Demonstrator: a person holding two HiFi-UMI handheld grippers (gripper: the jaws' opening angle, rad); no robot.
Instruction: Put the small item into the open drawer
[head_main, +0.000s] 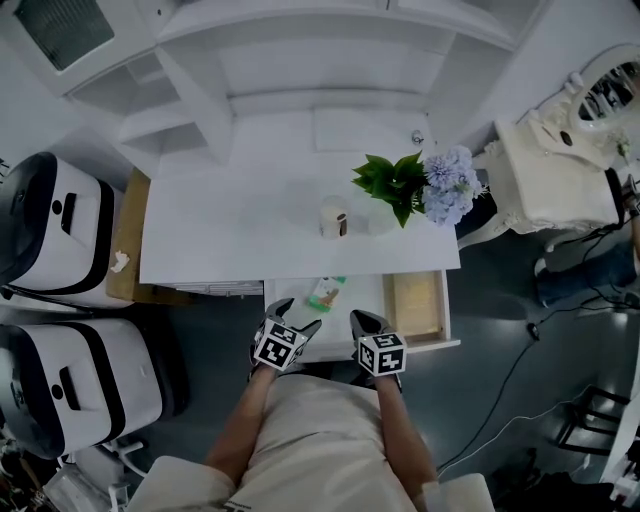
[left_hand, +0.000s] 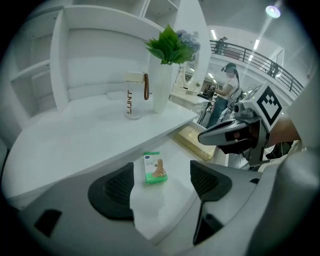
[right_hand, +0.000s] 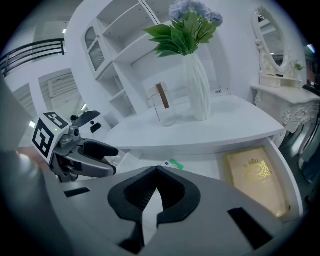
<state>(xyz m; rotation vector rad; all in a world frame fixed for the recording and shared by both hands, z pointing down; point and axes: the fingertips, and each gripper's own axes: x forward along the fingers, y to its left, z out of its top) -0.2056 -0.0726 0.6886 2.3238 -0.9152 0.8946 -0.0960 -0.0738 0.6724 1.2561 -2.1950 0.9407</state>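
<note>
The small item is a flat green and white packet (head_main: 325, 293). It lies on the white floor of the open drawer (head_main: 366, 291) under the desk front. In the left gripper view the packet (left_hand: 154, 168) rests flat just ahead of my left gripper (left_hand: 161, 183), whose jaws stand wide open and empty. My left gripper (head_main: 292, 316) hovers at the drawer's near left edge. My right gripper (head_main: 363, 323) is beside it, near the drawer's front rim. Its jaws (right_hand: 156, 171) are shut with nothing held. The packet (right_hand: 173, 164) shows just past them.
A gold box (head_main: 415, 304) fills the drawer's right section. On the white desk (head_main: 220, 230) stand a clear jar with a brown strap (head_main: 334, 220) and a vase of leaves and blue flowers (head_main: 412, 186). Two white machines (head_main: 62, 232) stand left; an ornate white dresser (head_main: 555, 172) stands right.
</note>
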